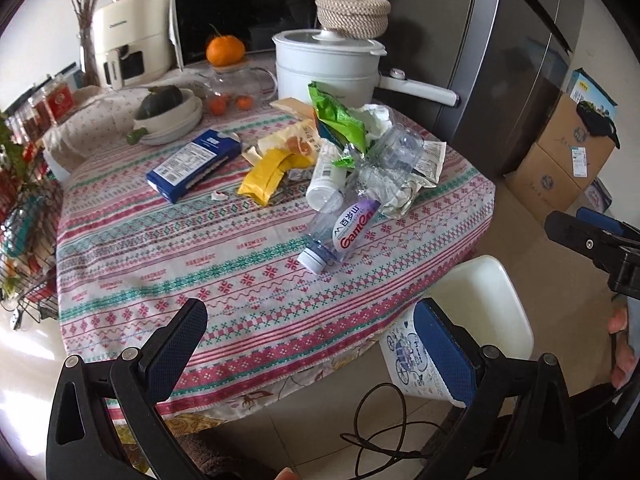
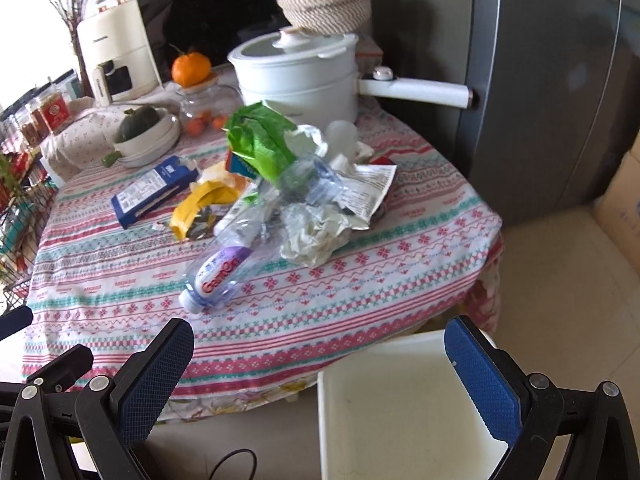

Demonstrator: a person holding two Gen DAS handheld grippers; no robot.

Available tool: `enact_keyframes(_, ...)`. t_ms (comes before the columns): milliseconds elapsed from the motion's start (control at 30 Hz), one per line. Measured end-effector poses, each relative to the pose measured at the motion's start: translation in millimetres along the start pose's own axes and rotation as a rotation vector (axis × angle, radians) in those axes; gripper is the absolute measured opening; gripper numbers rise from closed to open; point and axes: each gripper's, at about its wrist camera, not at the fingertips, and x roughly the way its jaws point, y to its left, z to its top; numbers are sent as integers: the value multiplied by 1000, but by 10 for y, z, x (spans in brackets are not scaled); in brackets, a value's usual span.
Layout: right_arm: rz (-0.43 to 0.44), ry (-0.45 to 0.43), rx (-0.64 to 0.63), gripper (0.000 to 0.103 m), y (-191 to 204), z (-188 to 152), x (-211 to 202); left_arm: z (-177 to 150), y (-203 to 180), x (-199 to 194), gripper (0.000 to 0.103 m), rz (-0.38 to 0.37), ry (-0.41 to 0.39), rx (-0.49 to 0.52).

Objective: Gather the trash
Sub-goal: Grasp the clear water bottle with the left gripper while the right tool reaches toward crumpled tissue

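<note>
Pot (image 2: 296, 80) behind trash pile (image 2: 288, 184)

A home kitchen is shown. A big grey fridge (image 1: 516, 60), a microwave oven (image 1: 240, 12), a white cooking pot (image 1: 324, 68) and an air fryer (image 1: 128, 44) are seen around a surface (image 1: 160, 248) covered with a patterned cloth. Oranges (image 1: 225, 50) and stacked bowls (image 1: 172, 120) are kept there too.

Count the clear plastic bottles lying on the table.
2. One labelled bottle lies nearest the table edge, cap toward the camera. One crushed bottle sits in the trash pile behind it, beside the green wrapper. The pile may hide more.
</note>
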Motion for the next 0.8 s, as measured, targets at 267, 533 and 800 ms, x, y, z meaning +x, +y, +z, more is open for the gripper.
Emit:
enact_keyframes(267, 7, 80, 73, 103, -396, 223, 407, 579, -229, 844, 94, -86, 147, 67)
enact_keyframes(533, 155, 272, 292, 103, -839, 77, 796, 955, -592, 1408, 93, -88, 115, 171)
enact_keyframes(800, 61, 268, 261, 103, -932, 116, 871, 1018, -629, 1966, 90, 12, 162, 178)
